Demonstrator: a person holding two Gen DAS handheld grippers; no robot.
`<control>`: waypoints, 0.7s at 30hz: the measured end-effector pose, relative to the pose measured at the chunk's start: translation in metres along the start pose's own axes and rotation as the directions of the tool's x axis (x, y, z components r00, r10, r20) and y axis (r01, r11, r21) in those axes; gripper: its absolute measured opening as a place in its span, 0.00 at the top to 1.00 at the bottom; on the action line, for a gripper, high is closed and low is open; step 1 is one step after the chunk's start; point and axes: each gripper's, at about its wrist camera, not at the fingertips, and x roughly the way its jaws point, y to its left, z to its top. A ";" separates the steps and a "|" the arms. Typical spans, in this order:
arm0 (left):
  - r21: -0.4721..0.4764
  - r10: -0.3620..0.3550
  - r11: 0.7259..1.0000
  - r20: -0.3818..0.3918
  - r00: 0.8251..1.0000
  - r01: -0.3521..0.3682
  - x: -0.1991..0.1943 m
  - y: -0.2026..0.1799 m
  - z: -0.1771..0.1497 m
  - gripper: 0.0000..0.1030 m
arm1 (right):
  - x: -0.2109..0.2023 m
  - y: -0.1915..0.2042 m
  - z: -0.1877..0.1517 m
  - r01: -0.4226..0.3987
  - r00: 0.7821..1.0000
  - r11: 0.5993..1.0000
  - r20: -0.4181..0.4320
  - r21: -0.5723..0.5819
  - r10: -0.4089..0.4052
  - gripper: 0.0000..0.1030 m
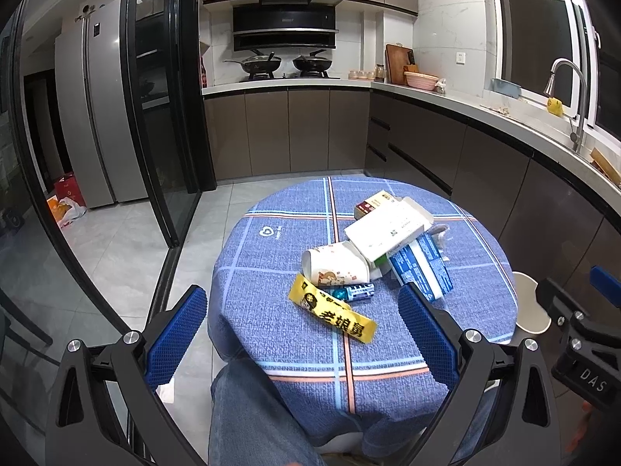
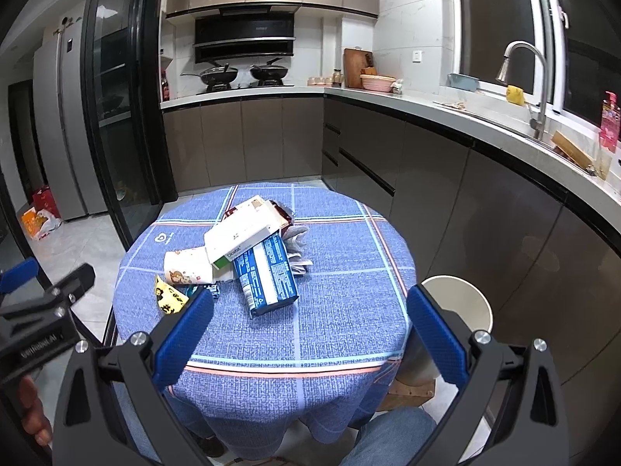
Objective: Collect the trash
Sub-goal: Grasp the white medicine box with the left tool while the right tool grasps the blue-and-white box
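A pile of trash lies on a round table with a blue checked cloth (image 1: 271,272) (image 2: 341,310). It holds a yellow wrapper (image 1: 332,313) (image 2: 169,297), a tipped paper cup (image 1: 335,266) (image 2: 186,266), a battery (image 1: 355,292), a white box (image 1: 386,231) (image 2: 242,231) and a blue box (image 1: 421,266) (image 2: 266,275). A white bin (image 2: 462,303) (image 1: 529,303) stands right of the table. My left gripper (image 1: 302,310) is open, near the table's front edge, straddling the wrapper. My right gripper (image 2: 310,310) is open and empty, held before the table.
Kitchen counters (image 2: 465,116) with a sink tap (image 2: 531,77) run along the back and right. A glass sliding door (image 1: 163,116) and a fridge (image 1: 93,116) stand at the left. Bags (image 1: 64,202) lie on the tiled floor. A person's jeans-clad leg (image 1: 248,419) is below the table.
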 end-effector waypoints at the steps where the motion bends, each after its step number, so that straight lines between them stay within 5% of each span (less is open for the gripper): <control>1: -0.007 -0.003 1.000 -0.004 1.000 0.002 0.003 0.004 0.000 0.08 | 0.006 0.000 -0.001 -0.027 1.000 1.000 -0.006 -0.004 0.027 0.03; 5: -0.028 -0.075 0.997 -0.049 0.996 0.074 0.022 0.018 -0.002 0.08 | 0.036 -0.004 -0.008 -0.142 0.990 0.989 -0.021 0.035 0.143 0.03; 9: 0.019 -0.095 0.995 -0.052 0.994 0.096 0.035 0.022 -0.004 0.08 | 0.071 0.005 -0.008 -0.134 0.987 0.991 -0.089 0.000 0.134 0.03; 15: 0.058 -0.265 0.960 -0.132 0.955 0.274 0.073 0.014 0.007 0.08 | 0.135 0.029 -0.006 -0.235 0.960 0.969 -0.178 -0.076 0.219 0.03; 21: 0.133 -0.303 0.936 -0.174 0.937 0.327 0.122 0.000 0.021 0.08 | 0.185 0.041 -0.005 -0.249 0.950 0.962 -0.222 -0.108 0.221 0.03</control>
